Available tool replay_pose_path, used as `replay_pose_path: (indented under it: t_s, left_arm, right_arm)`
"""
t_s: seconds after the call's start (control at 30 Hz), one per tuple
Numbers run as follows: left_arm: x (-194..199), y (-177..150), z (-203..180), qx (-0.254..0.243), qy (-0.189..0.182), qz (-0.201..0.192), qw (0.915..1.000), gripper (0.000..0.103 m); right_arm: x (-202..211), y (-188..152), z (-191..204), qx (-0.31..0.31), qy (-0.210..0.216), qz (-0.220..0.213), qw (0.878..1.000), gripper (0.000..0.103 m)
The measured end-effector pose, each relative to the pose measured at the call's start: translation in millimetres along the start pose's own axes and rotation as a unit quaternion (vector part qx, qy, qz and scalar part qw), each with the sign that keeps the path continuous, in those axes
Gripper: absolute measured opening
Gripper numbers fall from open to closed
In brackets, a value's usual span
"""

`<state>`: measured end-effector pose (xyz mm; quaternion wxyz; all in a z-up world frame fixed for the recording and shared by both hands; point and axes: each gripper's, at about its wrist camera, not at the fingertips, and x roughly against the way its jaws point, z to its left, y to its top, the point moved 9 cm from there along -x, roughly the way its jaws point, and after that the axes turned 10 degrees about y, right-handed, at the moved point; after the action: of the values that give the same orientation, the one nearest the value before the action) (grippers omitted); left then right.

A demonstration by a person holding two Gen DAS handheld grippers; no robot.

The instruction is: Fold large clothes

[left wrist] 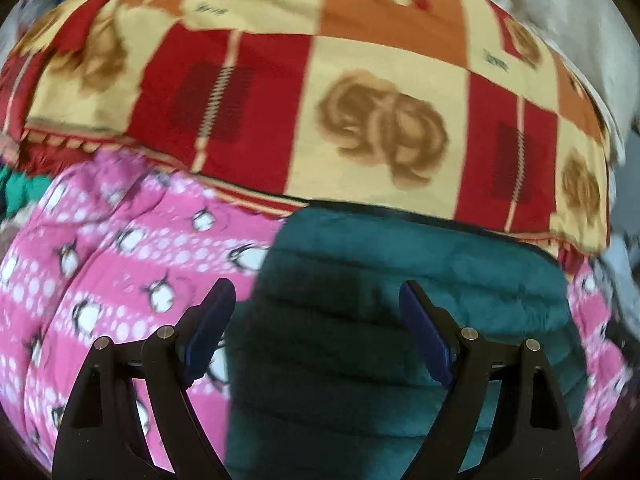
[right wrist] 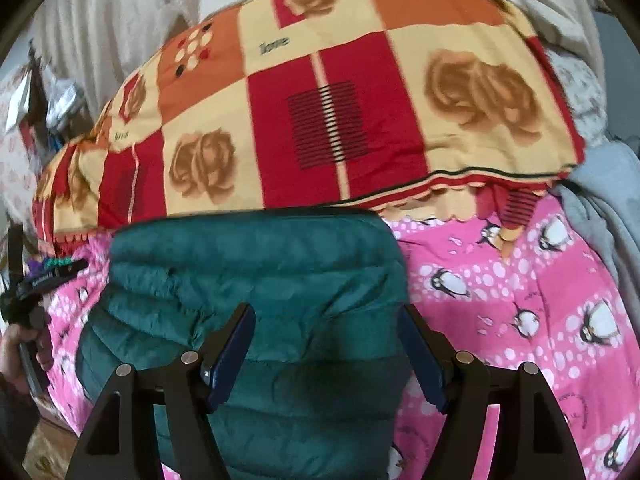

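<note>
Both grippers hover over the teal puffer jacket [left wrist: 400,300], each with its blue-padded fingers spread apart and holding nothing. From the left wrist view, the left gripper [left wrist: 316,320] hangs over the jacket's left edge, one pad above the pink penguin-print blanket [left wrist: 100,280] just beside that edge, the other above the quilted teal fabric. From the right wrist view, the right gripper [right wrist: 326,344] sits over the jacket's right side, both pads above teal fabric. The jacket lies on the pink blanket, which shows on either side of it. Just beyond the jacket's far edge sits a big pillow [right wrist: 320,120] in red, orange and cream squares with rose prints, seeming to overlap that edge. Right of the jacket, past the pink blanket, grey fabric [right wrist: 608,208] is bunched near the pillow's corner. Left of the jacket, in the right wrist view, a hand [right wrist: 16,352] grips the other tool's handle. Behind the pillow is pale cloth [right wrist: 120,20].
</note>
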<state>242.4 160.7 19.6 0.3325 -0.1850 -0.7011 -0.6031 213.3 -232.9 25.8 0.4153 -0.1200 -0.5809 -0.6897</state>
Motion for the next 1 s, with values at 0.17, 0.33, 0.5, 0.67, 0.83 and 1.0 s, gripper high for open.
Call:
replay_pose_path:
  t_s: [0.17, 0.33, 0.5, 0.67, 0.83, 1.0]
  left_arm:
    - [-42, 3, -22, -0.048, 0.034, 0.012, 0.9982, 0.084]
    - [-96, -6, -26, -0.077, 0.066, 0.055, 0.9933, 0.084]
    - [-133, -23, -16, -0.07, 0.083, 0.075, 0.9913, 0.087]
    - [-152, -26, -19, -0.074, 0.095, 0.097, 0.9879, 0.088]
    - [-109, -13, -14, -0.084, 0.097, 0.079, 0.9886, 0.088]
    - [-8, -6, -13, -0.066, 0.037, 0.015, 0.997, 0.088]
  right_arm:
    - [-45, 0, 12, 0.032, -0.009, 0.038, 0.999, 0.071]
    - [-112, -5, 14, 0.034, -0.01, 0.106, 0.994, 0.071]
    - [-147, -16, 0, 0.028, -0.001, 0.125, 0.992, 0.076]
    - [-166, -20, -18, -0.011, 0.03, 0.137, 0.99, 0.083]
    - [-142, -12, -7, 0.024, -0.014, 0.146, 0.989, 0.078]
    - [-55, 1, 21, 0.044, 0.013, 0.08, 0.996, 0.076]
